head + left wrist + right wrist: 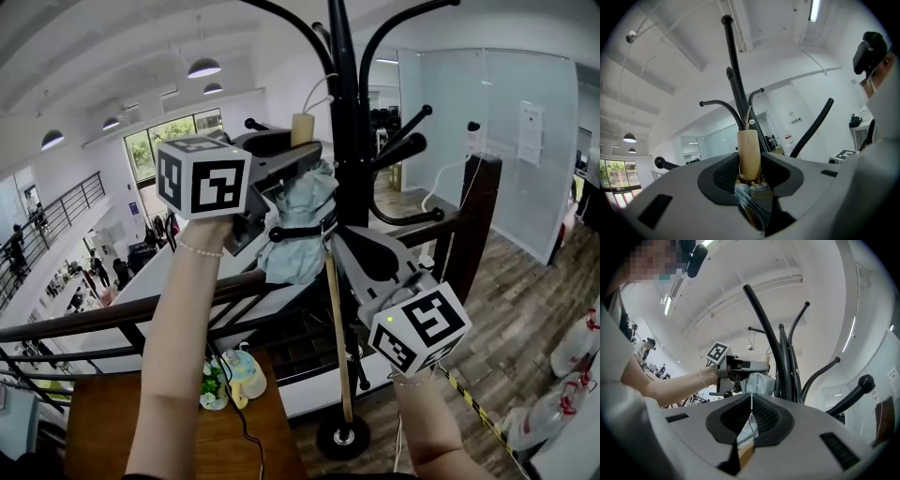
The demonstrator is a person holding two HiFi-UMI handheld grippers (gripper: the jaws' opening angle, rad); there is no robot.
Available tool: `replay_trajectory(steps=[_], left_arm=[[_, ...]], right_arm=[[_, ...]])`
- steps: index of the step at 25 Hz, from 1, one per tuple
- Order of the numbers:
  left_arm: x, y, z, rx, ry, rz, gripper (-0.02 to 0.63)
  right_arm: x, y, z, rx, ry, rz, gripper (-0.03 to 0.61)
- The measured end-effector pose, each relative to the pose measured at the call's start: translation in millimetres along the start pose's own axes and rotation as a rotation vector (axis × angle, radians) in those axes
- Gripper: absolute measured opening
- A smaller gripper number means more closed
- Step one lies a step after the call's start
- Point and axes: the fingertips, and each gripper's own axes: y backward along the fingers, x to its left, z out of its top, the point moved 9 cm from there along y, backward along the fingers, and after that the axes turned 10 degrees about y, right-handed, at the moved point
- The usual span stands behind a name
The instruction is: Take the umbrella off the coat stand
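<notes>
Left gripper (307,156) clenching umbrella (298,220) handle, right gripper (339,246) pinching canopy; cord loop (751,122) possibly snagging on coat stand (342,56) top hook, tipping stand.

Left gripper (751,163): grey jaws closed on umbrella (749,149), black ribbed pads (724,174) pressing both sides of its tan cylindrical end. Pale blue folded canopy (754,199) bunched low between jaws, rib tips ringing base of tan end. Thin pale cord loop (749,115) rising from top of tan end toward stand. Black coat stand pole (733,70) upright just behind, curved hooks (719,105) branching left and right. Person (881,117) at right edge. Dome ceiling lamps (629,138) far left.
</notes>
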Motion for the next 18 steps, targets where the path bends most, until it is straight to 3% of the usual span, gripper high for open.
replay_trajectory(steps=[12,18], left_arm=[[-1,9,17,-0.067,-0.027,0.03,0.155],[4,7,32,-0.094,-0.034,0.056,0.155]], right_arm=[[-4,2,2,-0.036,-0.008,-0.019,0.032],[-8,-11,23,-0.066,-0.007,-0.024,0.032]])
